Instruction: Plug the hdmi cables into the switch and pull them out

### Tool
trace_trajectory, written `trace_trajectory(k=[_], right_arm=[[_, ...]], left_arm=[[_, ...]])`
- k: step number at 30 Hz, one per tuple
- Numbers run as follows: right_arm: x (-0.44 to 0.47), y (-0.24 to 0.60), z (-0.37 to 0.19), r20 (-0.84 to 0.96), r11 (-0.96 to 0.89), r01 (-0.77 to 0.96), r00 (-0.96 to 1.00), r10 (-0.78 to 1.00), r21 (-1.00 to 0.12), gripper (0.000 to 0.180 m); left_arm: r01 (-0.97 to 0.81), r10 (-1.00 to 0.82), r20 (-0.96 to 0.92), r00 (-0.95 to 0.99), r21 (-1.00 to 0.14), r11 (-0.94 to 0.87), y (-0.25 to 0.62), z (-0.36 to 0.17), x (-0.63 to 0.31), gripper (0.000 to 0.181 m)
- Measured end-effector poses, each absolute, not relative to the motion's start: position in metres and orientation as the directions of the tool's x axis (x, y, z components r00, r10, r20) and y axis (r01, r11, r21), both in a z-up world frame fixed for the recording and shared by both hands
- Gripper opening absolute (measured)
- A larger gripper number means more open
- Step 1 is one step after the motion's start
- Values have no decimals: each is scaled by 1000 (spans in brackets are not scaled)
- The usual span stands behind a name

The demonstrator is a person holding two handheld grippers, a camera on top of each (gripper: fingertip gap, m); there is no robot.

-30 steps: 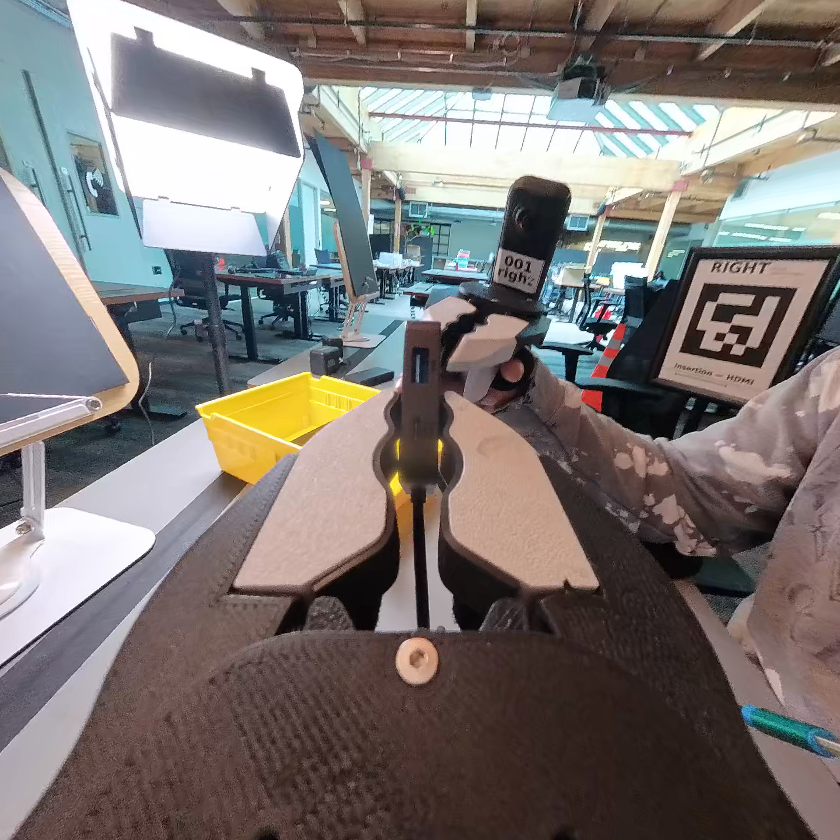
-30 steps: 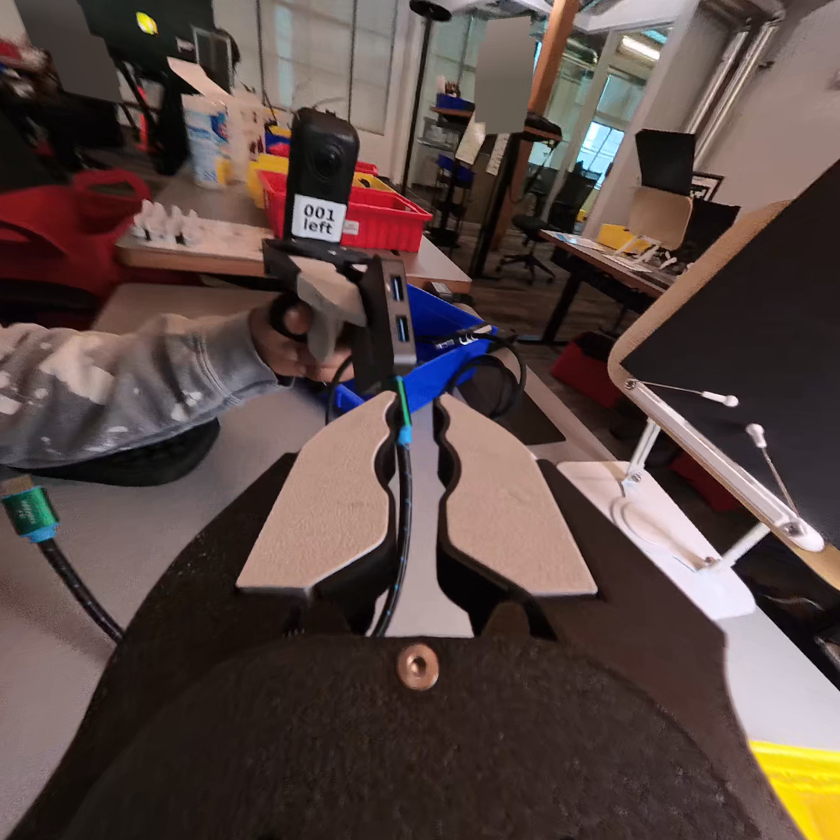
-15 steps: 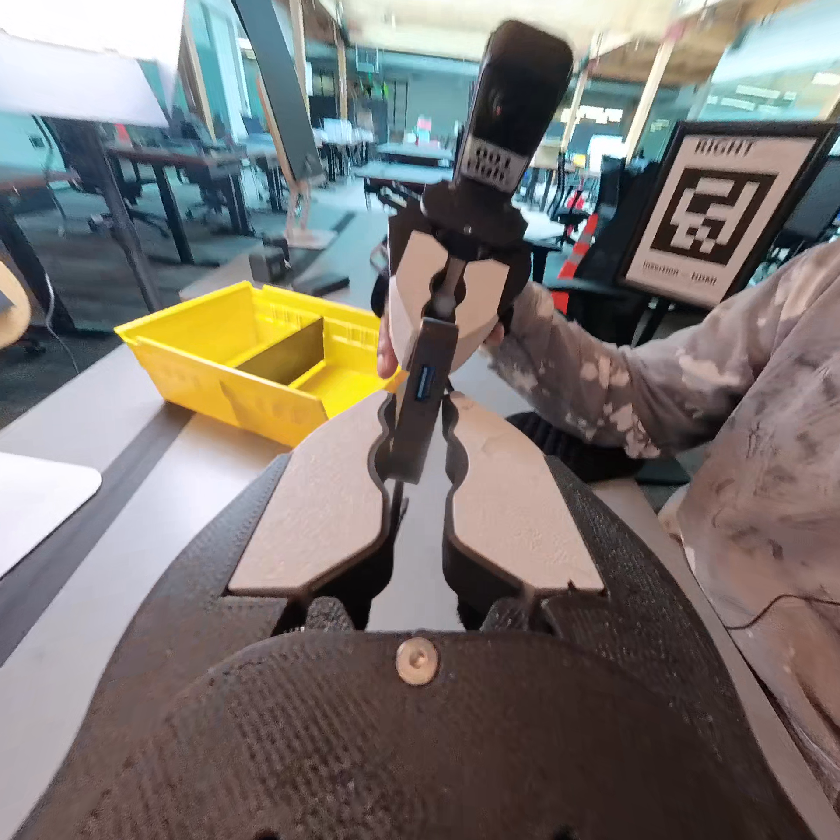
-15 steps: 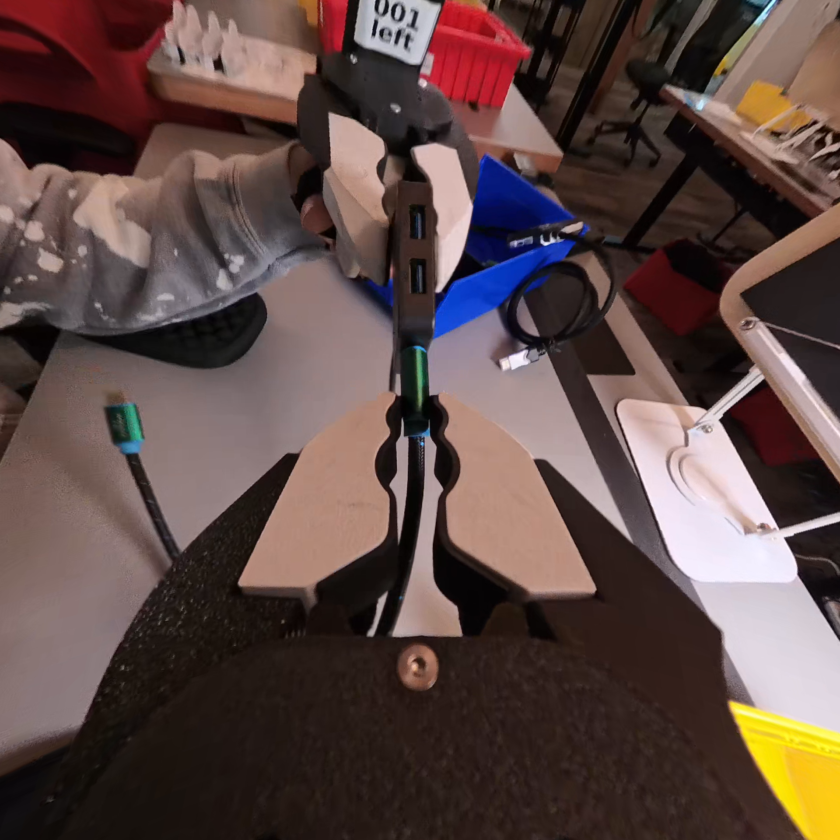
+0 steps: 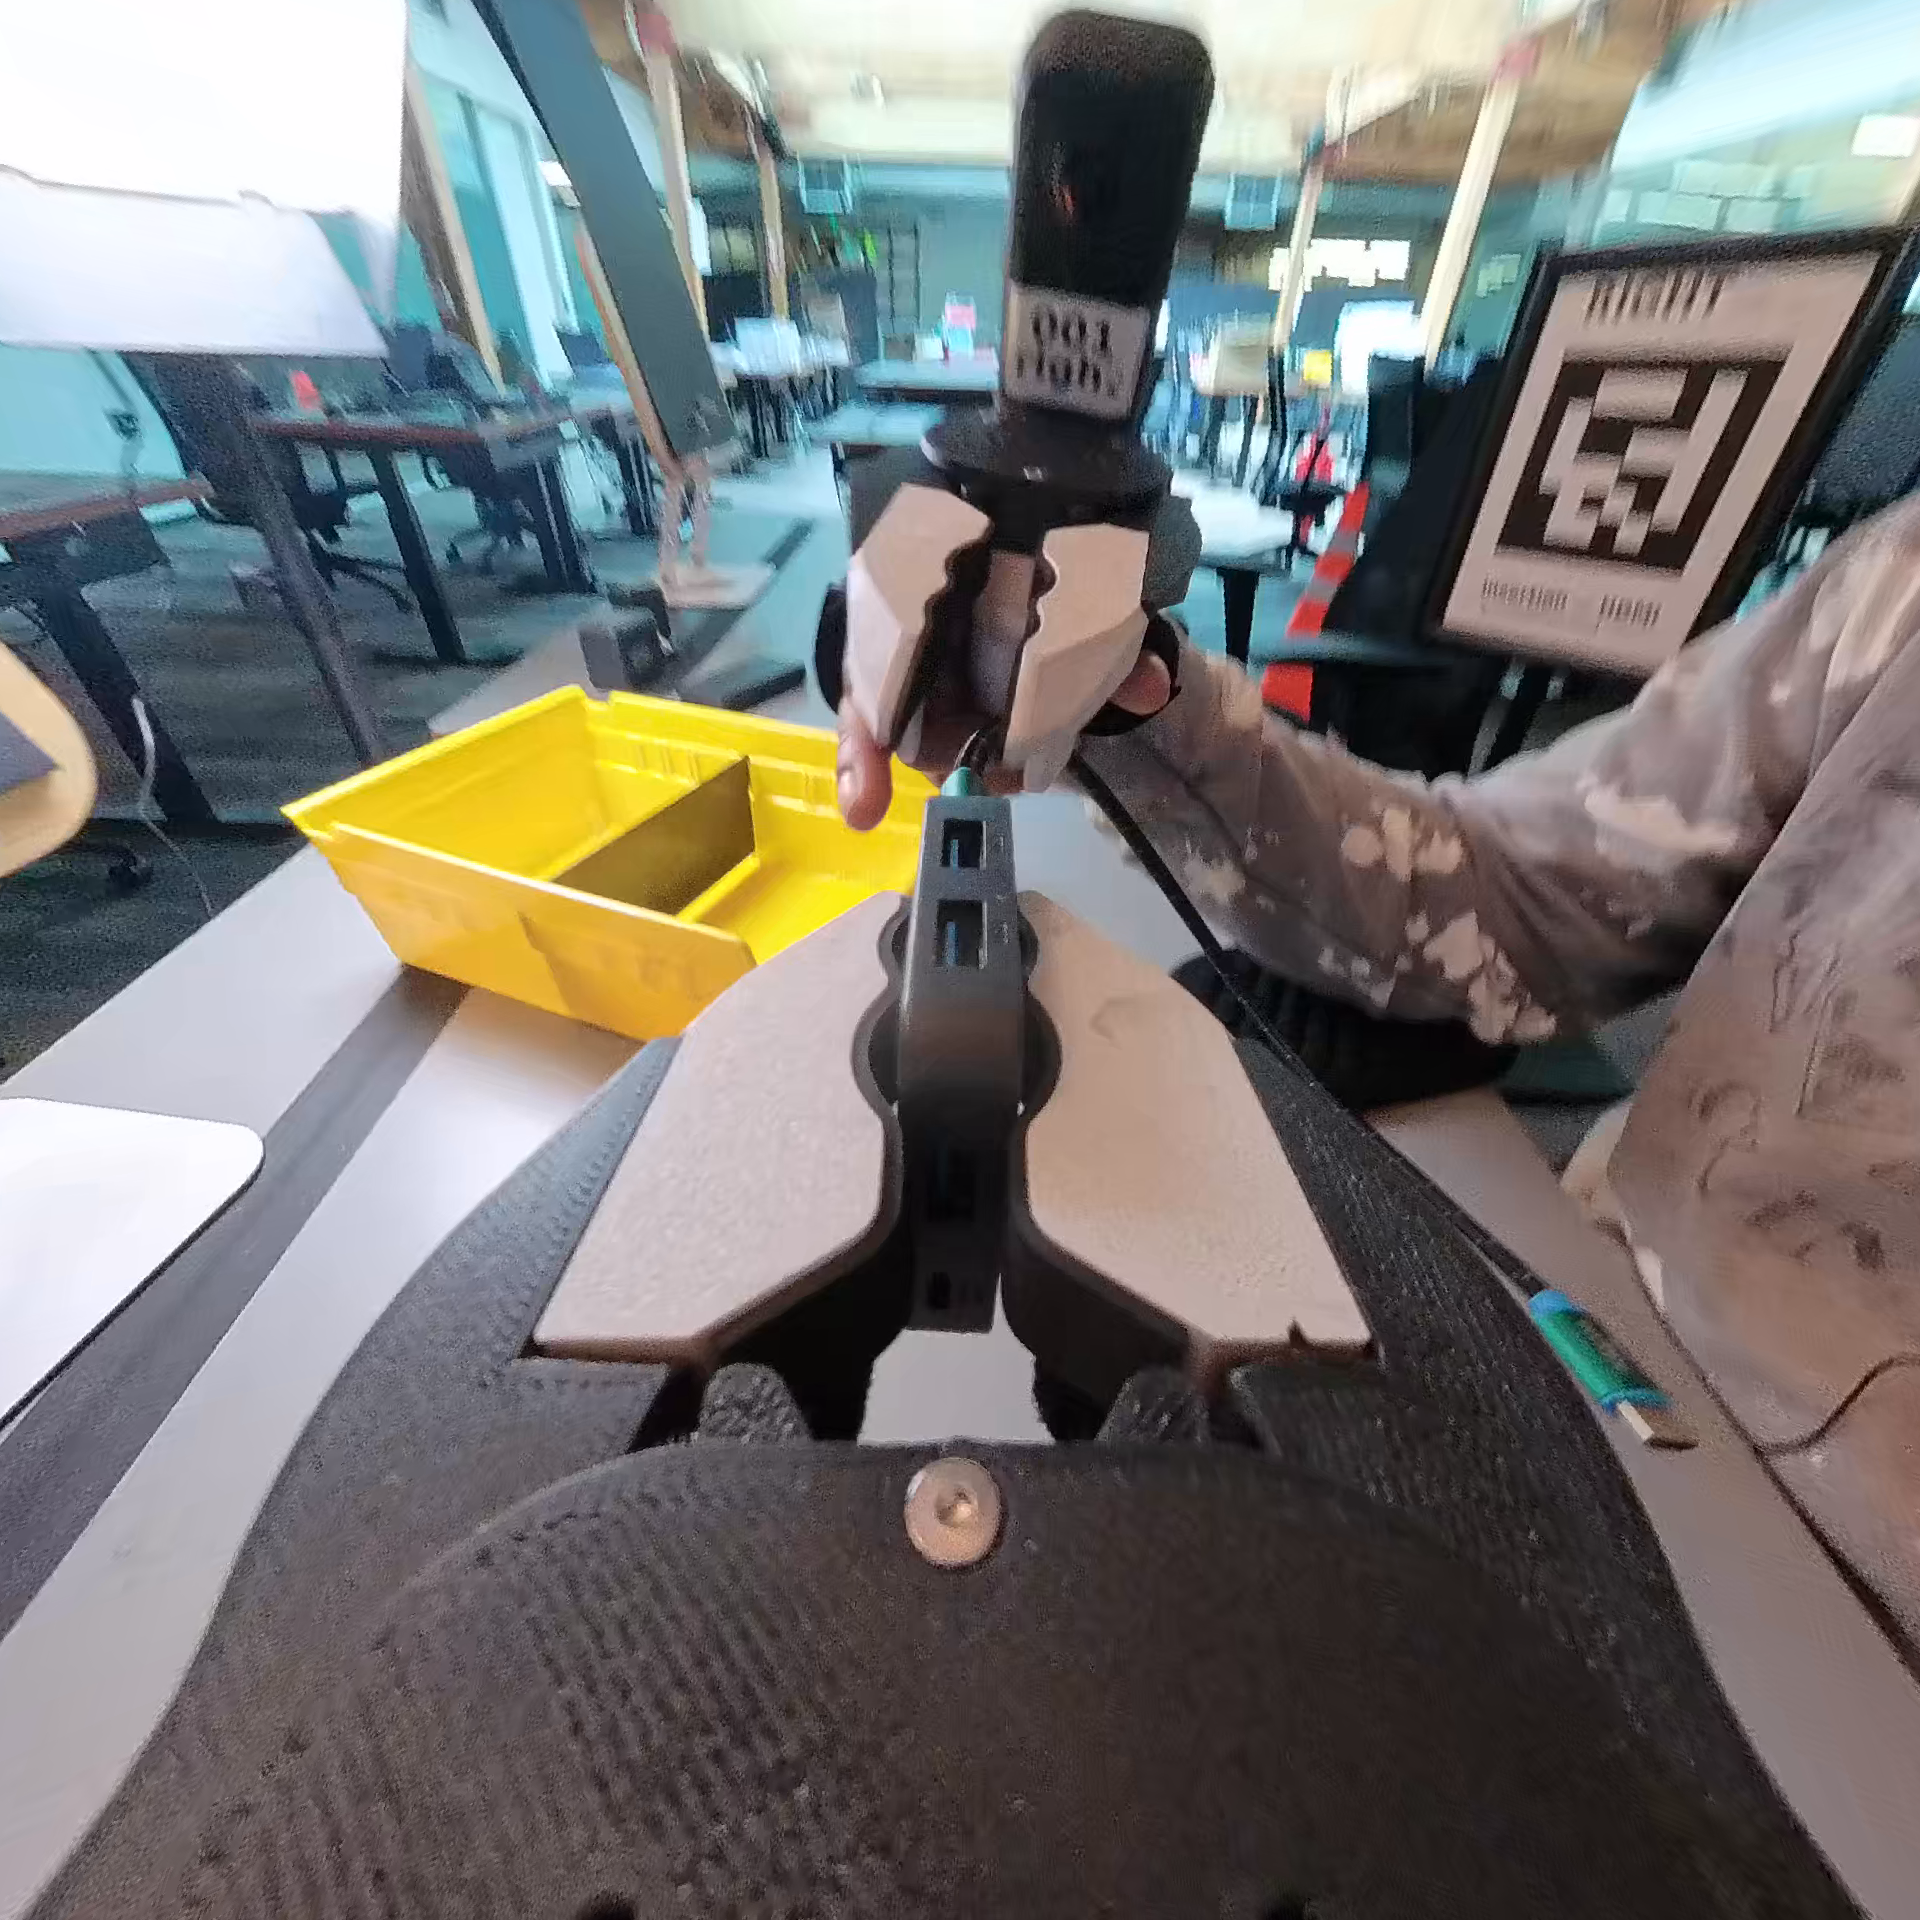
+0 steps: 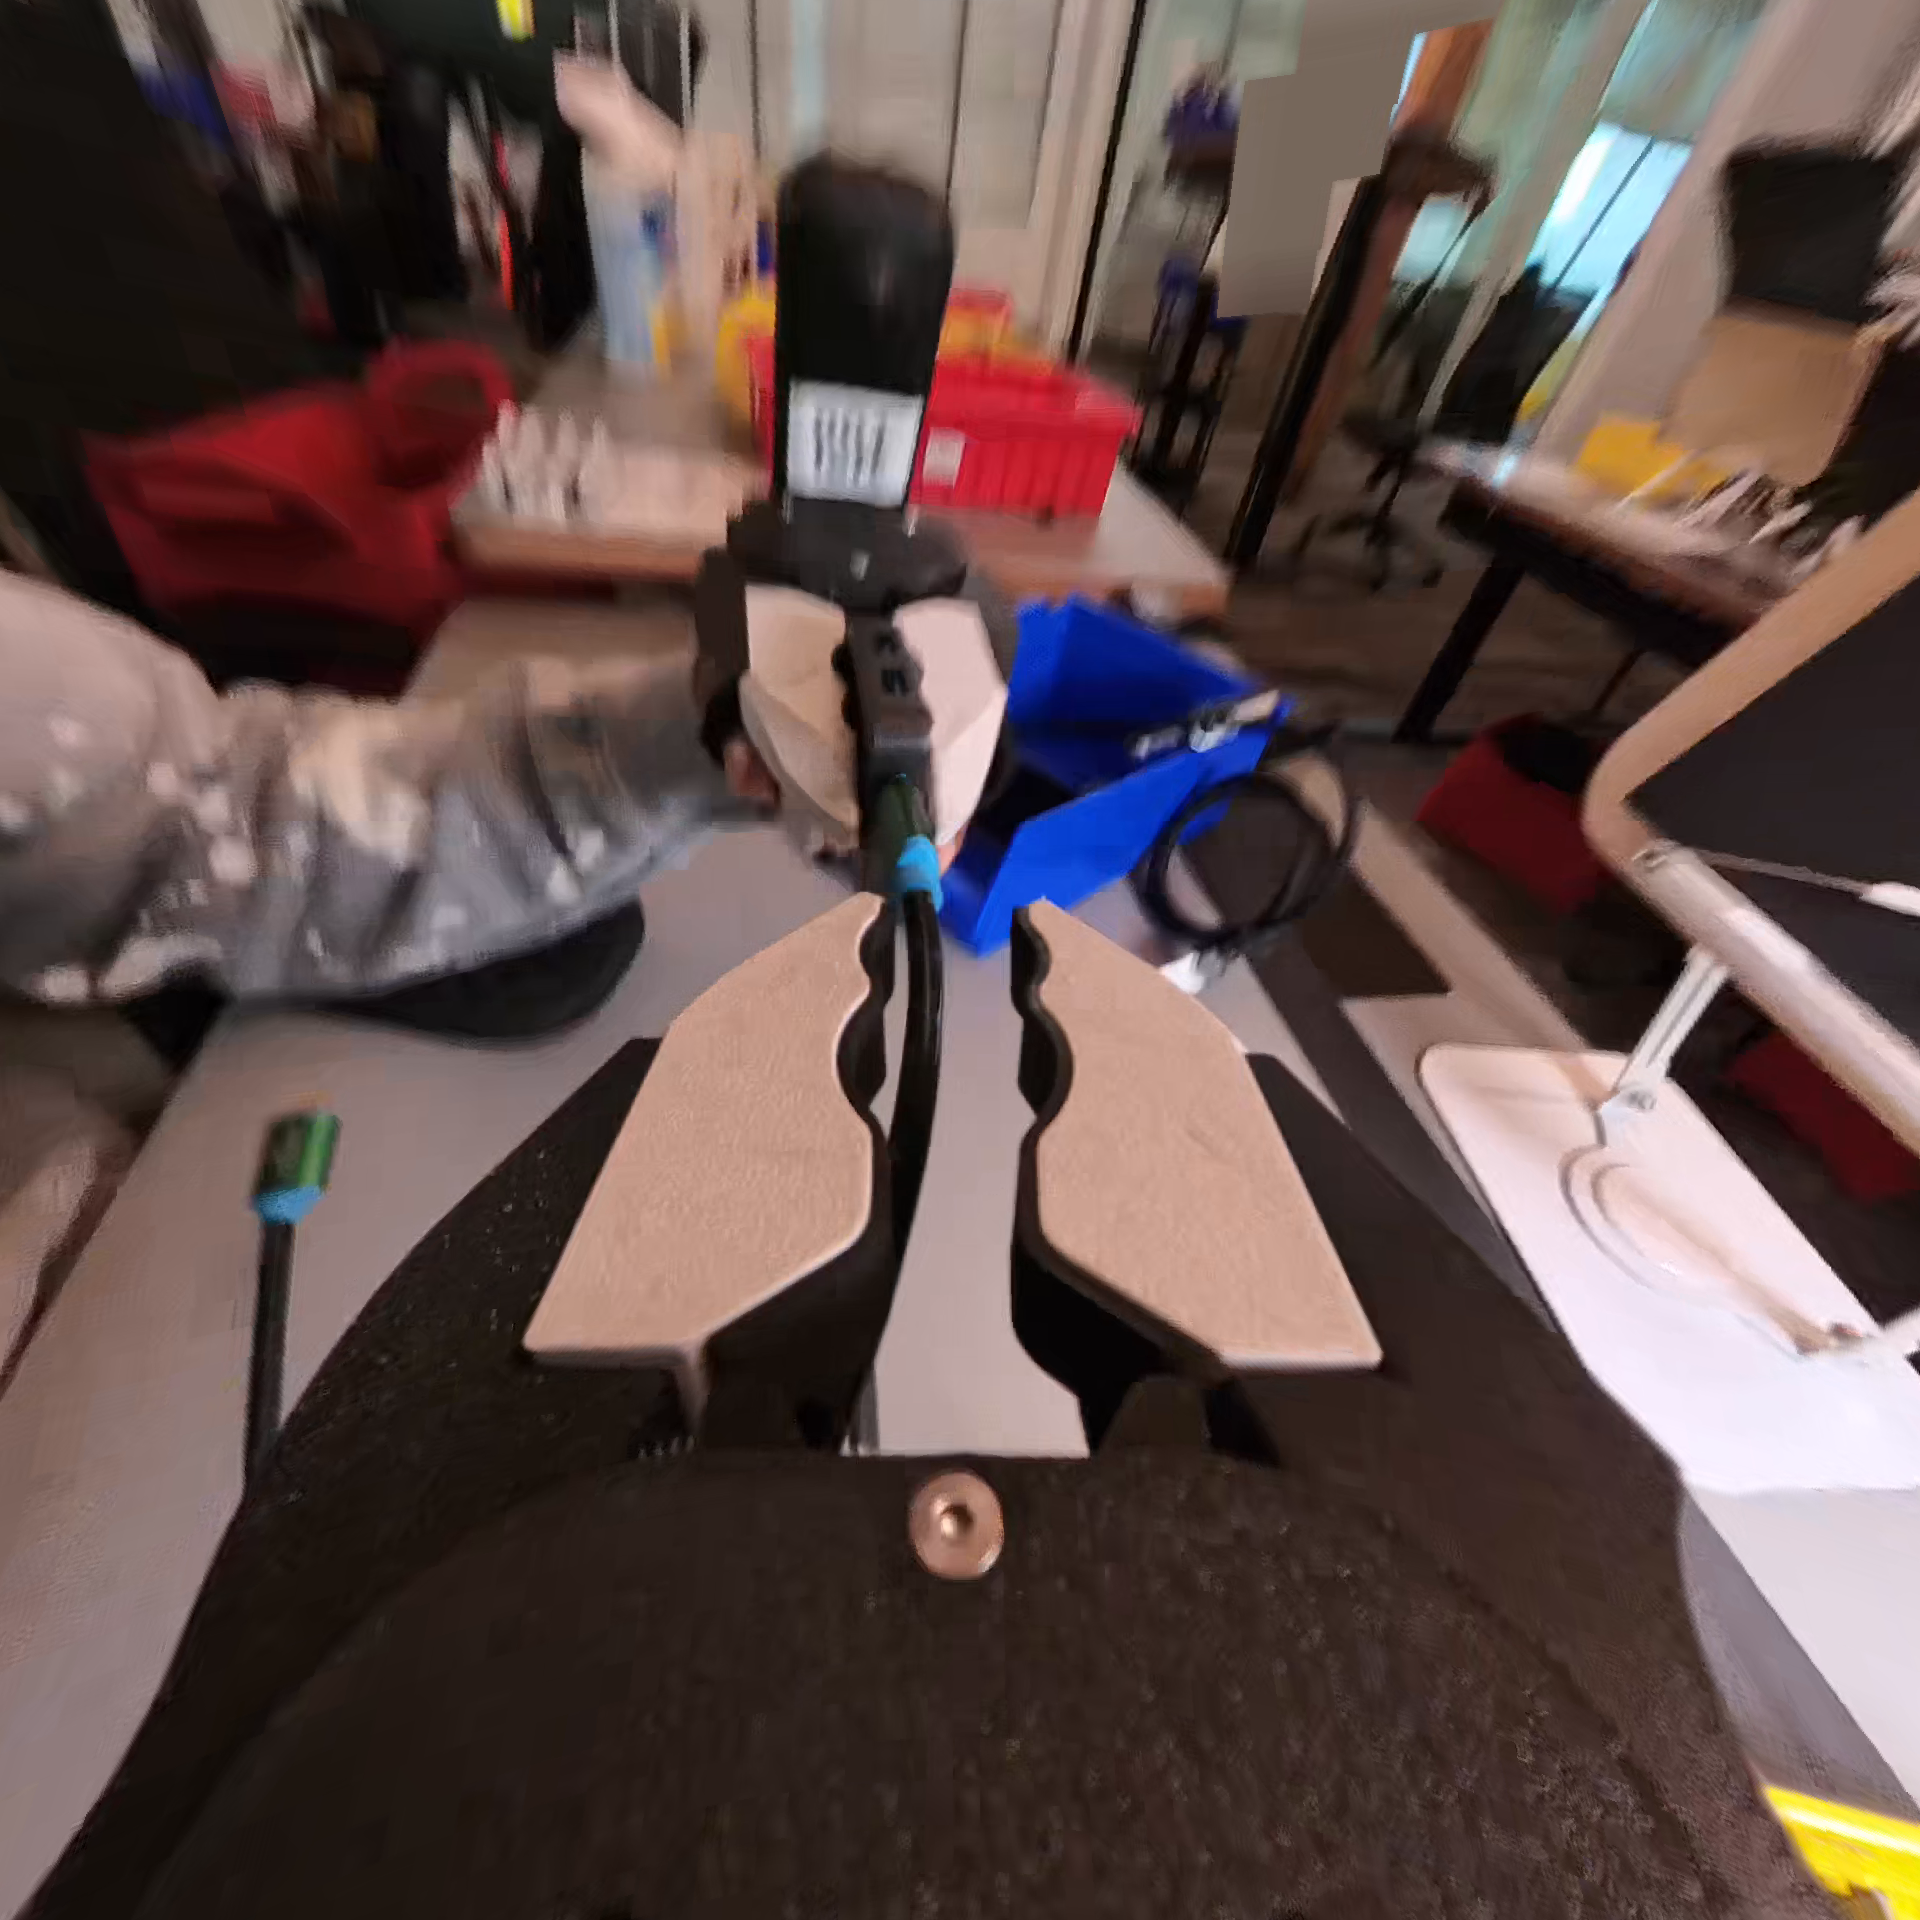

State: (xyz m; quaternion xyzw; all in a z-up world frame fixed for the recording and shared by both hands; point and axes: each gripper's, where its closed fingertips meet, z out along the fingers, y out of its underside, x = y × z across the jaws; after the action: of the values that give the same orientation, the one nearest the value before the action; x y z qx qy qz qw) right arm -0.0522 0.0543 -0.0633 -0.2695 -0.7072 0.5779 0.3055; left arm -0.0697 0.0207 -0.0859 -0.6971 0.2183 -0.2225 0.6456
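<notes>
My left gripper [image 5: 956,914] is shut on the dark grey switch [image 5: 958,1039] and holds it above the table, ports facing up. A green HDMI plug [image 6: 902,831] with a blue collar sits in the switch's far end [image 6: 883,717]. Its black cable [image 6: 916,1039] runs back between my right gripper's fingers, against the left finger. My right gripper [image 6: 951,920] is open, just behind the plug. It also shows in the left wrist view [image 5: 987,665]. A second green HDMI plug [image 6: 296,1153] lies loose on the table; it also shows in the left wrist view [image 5: 1600,1371].
A yellow bin [image 5: 582,873] stands on the table behind the switch. A blue bin [image 6: 1101,769] and a coiled black cable [image 6: 1247,862] lie behind the left gripper. A white stand base [image 6: 1662,1247] is at the table's side. A person's sleeves reach in from the side.
My right gripper has opened and drawn back along the cable; the plug stays in the switch. Both grippers have tilted up and the views are blurred by motion.
</notes>
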Motion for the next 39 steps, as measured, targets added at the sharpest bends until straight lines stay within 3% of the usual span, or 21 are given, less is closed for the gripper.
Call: trace_trajectory(k=[4, 10, 14, 17, 25, 39], right_arm=[[-39, 103, -9, -90, -244, -145, -658, 747, -959, 19], [-50, 163, -13, -378, -636, -155, -691, 617, -756, 15], [-71, 117, -39, -232, -365, -88, -630, 741, -927, 18], [-70, 71, -43, -143, -250, -49, -706, 693, -967, 21], [-72, 36, -52, -107, -195, -27, -755, 646, -980, 21], [-70, 34, -46, -56, -198, -97, -760, 648, -975, 11]], left_arm=[[239, -576, 165, 800, -970, 53, 7, -52, -102, 15], [475, -678, 267, 685, -869, 137, -8, -25, -112, 15], [576, -674, 359, 646, -808, 121, -2, -23, -120, 15], [559, -665, 373, 647, -825, 81, 12, -32, -107, 15], [319, -576, 237, 782, -947, 42, 40, -57, -66, 15], [242, -560, 183, 808, -970, 33, 33, -54, -69, 17]])
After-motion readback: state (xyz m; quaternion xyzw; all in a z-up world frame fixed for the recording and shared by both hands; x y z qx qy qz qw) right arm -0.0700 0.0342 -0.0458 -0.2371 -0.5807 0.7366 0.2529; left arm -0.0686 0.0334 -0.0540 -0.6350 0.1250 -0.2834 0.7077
